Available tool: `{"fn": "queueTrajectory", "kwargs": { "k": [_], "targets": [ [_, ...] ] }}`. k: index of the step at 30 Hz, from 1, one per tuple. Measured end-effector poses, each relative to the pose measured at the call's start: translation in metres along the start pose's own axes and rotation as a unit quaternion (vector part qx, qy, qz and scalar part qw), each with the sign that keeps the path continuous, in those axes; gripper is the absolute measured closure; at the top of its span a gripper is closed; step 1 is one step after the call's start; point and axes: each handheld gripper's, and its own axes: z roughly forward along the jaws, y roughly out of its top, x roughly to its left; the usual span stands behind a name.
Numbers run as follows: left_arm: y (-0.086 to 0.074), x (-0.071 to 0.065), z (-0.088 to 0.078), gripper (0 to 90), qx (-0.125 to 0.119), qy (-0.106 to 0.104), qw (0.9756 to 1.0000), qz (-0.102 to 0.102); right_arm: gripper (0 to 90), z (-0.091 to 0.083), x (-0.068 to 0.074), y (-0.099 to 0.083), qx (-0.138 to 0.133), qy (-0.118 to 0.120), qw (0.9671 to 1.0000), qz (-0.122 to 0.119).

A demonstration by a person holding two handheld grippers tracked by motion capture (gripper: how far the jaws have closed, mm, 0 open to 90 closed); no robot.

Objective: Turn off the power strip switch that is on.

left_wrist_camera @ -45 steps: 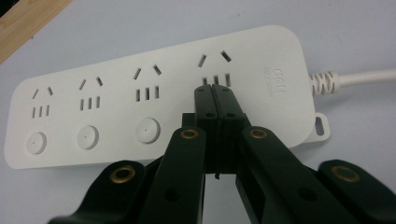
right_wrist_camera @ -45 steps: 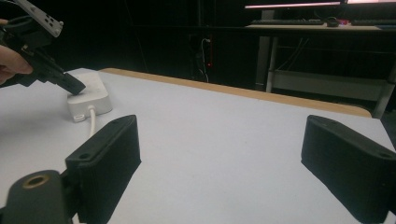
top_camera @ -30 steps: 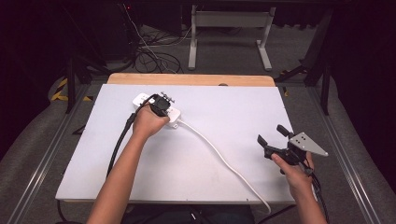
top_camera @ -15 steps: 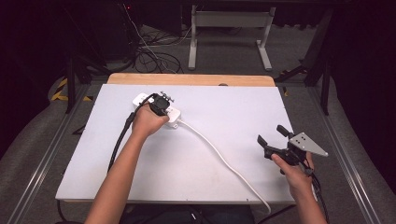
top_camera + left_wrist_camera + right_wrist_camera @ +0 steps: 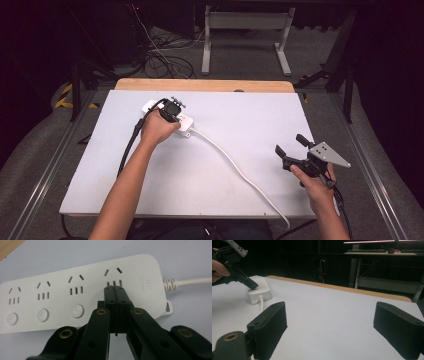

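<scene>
A white power strip (image 5: pixel 82 292) lies flat on the white table (image 5: pixel 240 130), directly under the left gripper (image 5: pixel 115 293). That gripper's jaws are pressed together, tips resting on the strip's cord-end switch. The strip's white cord (image 5: pixel 235 167) trails toward the right gripper (image 5: pixel 295 146), held well apart with jaws spread wide.

Table (image 5: pixel 210 165) brightly lit, bg dark, slight blur

The person's left arm reaches far forward with the left gripper (image 5: pixel 116 293) angled down, its jaws pressed together, while the right hand (image 5: pixel 315 187) holds the right gripper (image 5: pixel 292 144) near the body, jaws spread wide.
</scene>
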Motion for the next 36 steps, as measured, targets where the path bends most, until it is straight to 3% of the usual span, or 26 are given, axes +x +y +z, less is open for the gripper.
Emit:
{"fn": "queueTrajectory", "kwargs": {
  "k": [4, 7, 16, 21, 24, 27, 29, 32, 36],
  "targets": [
    [-0.003, 0.005, 0.0, 90.0, -0.012, -0.015, 0.9997, -0.016, 11.9, 0.0, 0.0, 0.0, 0.001, 0.0, 1.0, 0.001],
    [-0.003, 0.005, -0.001, 90.0, -0.018, -0.006, 0.9997, -0.014, 11.8, 0.0, 0.0, 0.0, 0.0, 0.0, 1.0, 0.001],
    [-0.009, 0.009, -0.001, 90.0, -0.039, -0.018, 0.9988, -0.026, 11.8, 0.001, 0.0, -0.001, 0.0, 0.0, 1.0, 0.0],
    [-0.015, 0.01, 0.003, 90.0, -0.075, -0.028, 0.9957, -0.046, 11.8, 0.001, 0.0, -0.001, 0.003, -0.001, 1.0, -0.005],
    [-0.017, 0.01, 0.003, 90.0, -0.085, -0.031, 0.9948, -0.046, 11.8, 0.001, 0.0, -0.001, 0.003, -0.001, 1.0, -0.005],
    [-0.02, 0.014, 0.003, 90.0, -0.102, -0.053, 0.9916, -0.061, 11.7, 0.001, 0.0, -0.001, 0.004, -0.001, 1.0, -0.005],
    [-0.026, 0.016, 0.001, 90.0, -0.131, -0.063, 0.9869, -0.071, 11.7, 0.001, 0.0, -0.001, 0.004, 0.0, 1.0, -0.001],
    [-0.037, 0.02, -0.004, 90.0, -0.168, -0.059, 0.9804, -0.084, 11.7, 0.001, 0.0, -0.001, 0.005, -0.002, 1.0, -0.001],
    [-0.052, 0.032, -0.025, 90.0, -0.213, -0.032, 0.9728, -0.086, 11.8, 0.001, 0.001, -0.001, 0.004, -0.001, 1.0, -0.001]
  ]
}}
